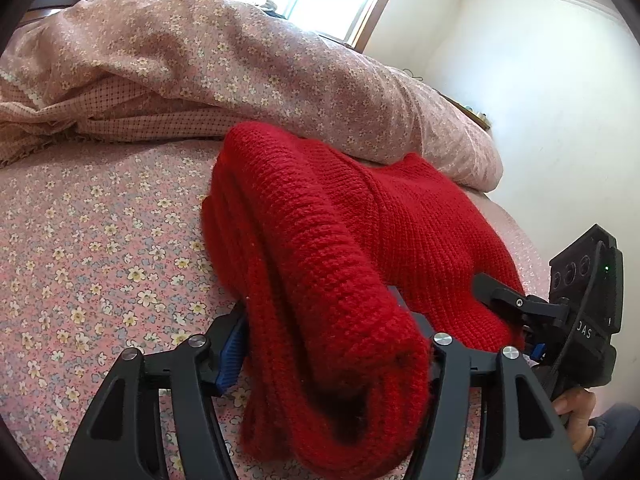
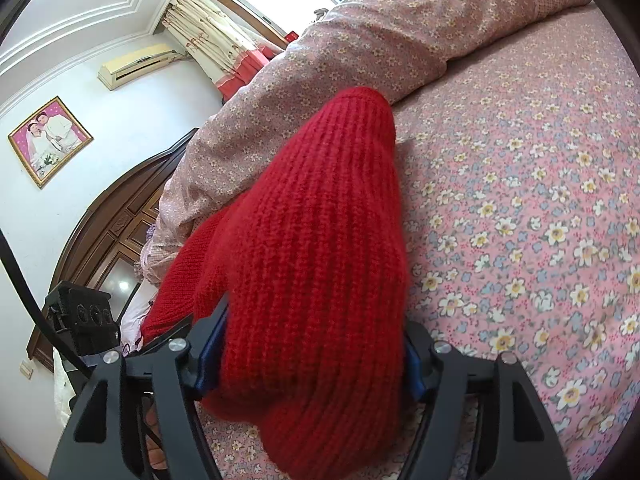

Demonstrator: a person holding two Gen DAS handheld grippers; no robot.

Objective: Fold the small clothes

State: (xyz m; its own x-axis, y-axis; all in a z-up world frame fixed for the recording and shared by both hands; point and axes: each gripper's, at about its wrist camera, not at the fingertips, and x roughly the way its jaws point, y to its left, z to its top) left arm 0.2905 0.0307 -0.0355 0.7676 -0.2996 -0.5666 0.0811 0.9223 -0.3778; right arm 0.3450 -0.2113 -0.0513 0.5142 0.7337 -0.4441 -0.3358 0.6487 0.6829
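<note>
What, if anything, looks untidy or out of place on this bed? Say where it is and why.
The red knit garment is bunched in thick rolls, not flat, with the left gripper and right gripper both clamped on it. Behind it, the floral quilt lies heaped and rumpled. Nothing looks damaged.

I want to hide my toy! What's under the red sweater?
Around the red knit sweater only the pink flowered bedsheet shows. Both grippers pinch it. Right beneath it is covered, so I can't tell.
</note>
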